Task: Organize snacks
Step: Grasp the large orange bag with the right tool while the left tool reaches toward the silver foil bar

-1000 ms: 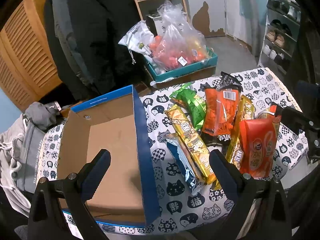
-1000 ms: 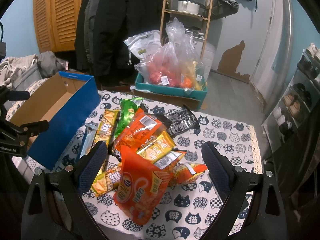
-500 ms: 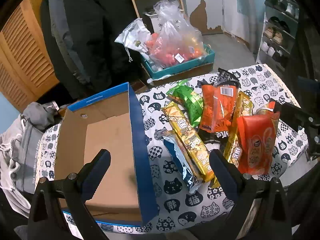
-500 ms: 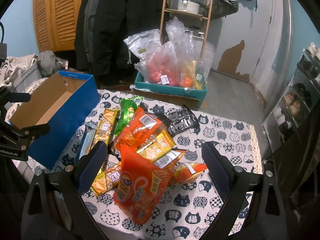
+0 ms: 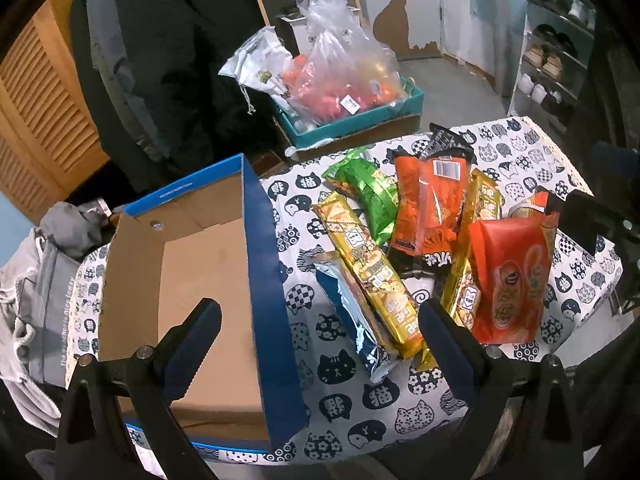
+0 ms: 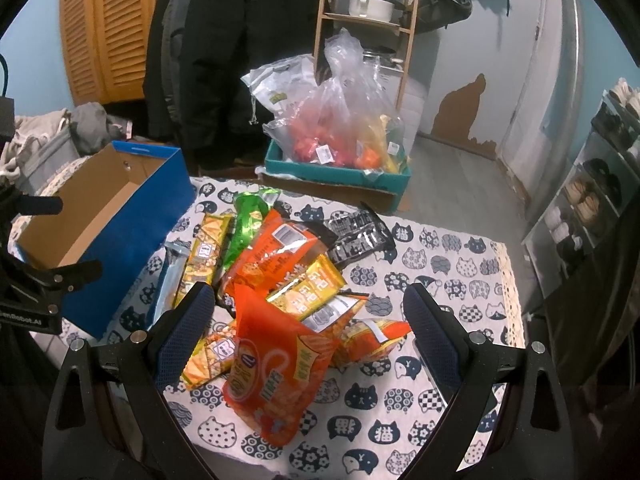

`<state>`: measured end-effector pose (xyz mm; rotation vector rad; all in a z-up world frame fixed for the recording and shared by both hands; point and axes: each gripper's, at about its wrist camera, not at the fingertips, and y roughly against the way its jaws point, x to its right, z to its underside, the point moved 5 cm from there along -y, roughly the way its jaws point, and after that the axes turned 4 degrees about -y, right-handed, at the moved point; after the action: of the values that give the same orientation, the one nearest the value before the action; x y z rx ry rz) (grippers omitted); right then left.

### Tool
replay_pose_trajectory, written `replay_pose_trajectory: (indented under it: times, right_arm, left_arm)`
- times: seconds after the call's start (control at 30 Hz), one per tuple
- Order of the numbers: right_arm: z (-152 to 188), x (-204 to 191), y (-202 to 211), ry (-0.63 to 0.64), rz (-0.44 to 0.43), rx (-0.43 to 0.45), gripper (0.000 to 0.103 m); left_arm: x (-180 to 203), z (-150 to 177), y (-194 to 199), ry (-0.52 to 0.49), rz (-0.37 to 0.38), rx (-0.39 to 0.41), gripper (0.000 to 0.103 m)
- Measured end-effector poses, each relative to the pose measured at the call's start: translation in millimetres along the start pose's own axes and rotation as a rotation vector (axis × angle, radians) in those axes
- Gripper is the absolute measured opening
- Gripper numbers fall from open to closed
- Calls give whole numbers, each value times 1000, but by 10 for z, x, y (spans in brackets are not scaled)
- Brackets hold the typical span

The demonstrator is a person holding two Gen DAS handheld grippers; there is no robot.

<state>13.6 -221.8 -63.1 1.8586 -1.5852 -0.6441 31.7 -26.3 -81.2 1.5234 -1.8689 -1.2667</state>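
An empty blue cardboard box (image 5: pixel 264 264) stands on the left of the cat-print table (image 5: pixel 360 408). Right of it lies a pile of snack packs: a blue foil pack (image 5: pixel 352 320), a gold bar pack (image 5: pixel 368 272), a green bag (image 5: pixel 368 188), an orange bag (image 5: pixel 428 204) and a red-orange bag (image 5: pixel 508 280). My left gripper (image 5: pixel 316 344) is open and empty, held above the box's right wall. My right gripper (image 6: pixel 308 328) is open and empty, above the red-orange bag (image 6: pixel 272 364). The box also shows in the right wrist view (image 6: pixel 132 236).
Beyond the table a teal crate (image 6: pixel 340 172) holds clear plastic bags of fruit. Dark coats (image 6: pixel 224 40) hang behind. A wooden shelf (image 6: pixel 364 8) and a shoe rack (image 6: pixel 592 196) stand at the back and right. Grey clothes (image 5: pixel 40 280) lie at the left.
My left gripper has drifted slightly, so the box and snacks sit a little lower in its view. The right gripper has hardly moved. Nothing on the table has moved.
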Motion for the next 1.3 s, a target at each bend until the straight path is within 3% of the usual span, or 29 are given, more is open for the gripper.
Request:
replay_pose_trajectory:
  times: [0.53, 0.87, 1.07, 1.3]
  right_arm:
    - [126, 204, -117, -69, 16, -89, 94]
    - [446, 166, -322, -67, 21, -180, 94]
    - [654, 186, -535, -133, -24, -275, 94]
    - [760, 180, -685, -144, -22, -315, 94]
  left_arm:
    - [263, 60, -343, 6, 65, -92, 100]
    - [438, 132, -592, -13, 72, -133, 100]
    - [496, 231, -788, -28, 66, -181, 100]
    - [372, 303, -948, 29, 83, -232, 100]
